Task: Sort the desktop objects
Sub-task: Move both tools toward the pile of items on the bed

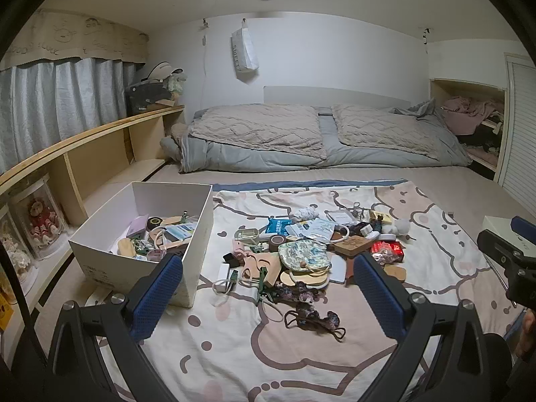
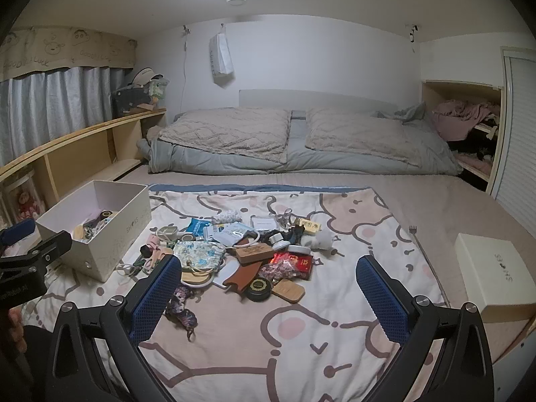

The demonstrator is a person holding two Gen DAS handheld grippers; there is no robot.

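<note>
Left wrist view showed the open white box (image 1: 140, 234) left of the clutter pile (image 1: 311, 251), already holding tape, cards and wooden pieces. That pile, with its floral pouch (image 1: 305, 254) and red packet (image 1: 388, 248), lay mid-blanket (image 1: 268, 351). A closed shoebox (image 2: 495, 271) sat right of the pile, bare blanket before it. Left claw (image 1: 268, 298) and right claw (image 2: 268, 298) both gaped wide, empty.

The left gripper (image 1: 268, 296) has two black arms shaped like a big V. Each arm ends in a flat blue pad (image 1: 160, 298) covered in tiny bumps. Round silver screws (image 1: 118, 299) sit on the black arms. The right gripper (image 2: 268, 296) looks the same, with blue bumpy pads (image 2: 382, 298) and silver screws (image 2: 420, 300)
</note>
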